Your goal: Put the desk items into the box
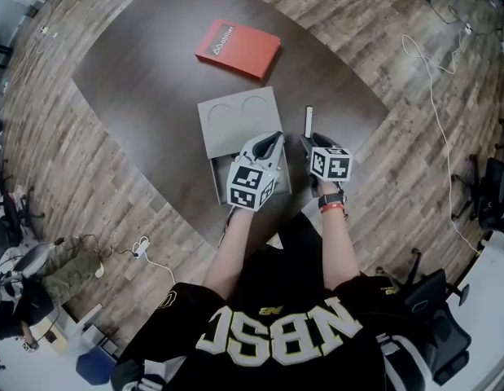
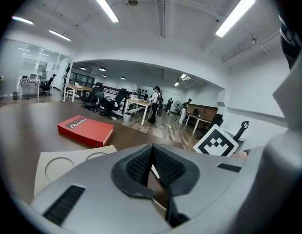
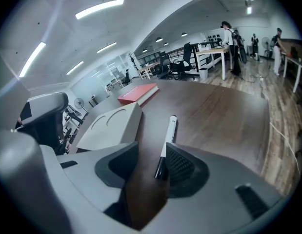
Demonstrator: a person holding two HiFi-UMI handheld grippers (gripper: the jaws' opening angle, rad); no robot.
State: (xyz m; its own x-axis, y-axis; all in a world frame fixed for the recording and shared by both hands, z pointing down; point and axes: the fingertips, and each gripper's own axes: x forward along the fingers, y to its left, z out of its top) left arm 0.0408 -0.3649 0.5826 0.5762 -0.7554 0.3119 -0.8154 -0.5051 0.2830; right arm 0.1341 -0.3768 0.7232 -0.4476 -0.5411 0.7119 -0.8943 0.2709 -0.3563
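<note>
Looking over the tabletop [image 1: 146, 80], the first observer is asking: "Is anything sitting in the box [image 1: 235, 120] yet?"

The second is answering: "Nothing is showing inside it, so the packing is looking barely begun. The marker [image 3: 168, 135] is lying loose on the tabletop at the box's 3 o'clock, near it. The red book [image 1: 238, 49] is lying flat at the box's 12 o'clock, apart from it. Both are waiting to go in."

"What are the grippers doing?"

"The right gripper [image 3: 151, 152] is standing released, jaws wide, straddling the marker's dark near end. That end is lying just beside the right-hand pad, and nothing is pressing on it. The left gripper [image 2: 152, 149] is clenched, pads meeting at their tips with nothing showing between them. It is hanging over the box's 6 o'clock end and hiding most of it; whether it is touching the box is not showing."

"And how are the things looking?"

"The marker is looking like a slim white barrel with a dark cap, the cap lying toward the person and the barrel pointing toward 12 o'clock. The box is looking pale grey, with two round outlines on its top panel. Judging from this, closing on the marker is the step in hand, with the book coming after."
</note>
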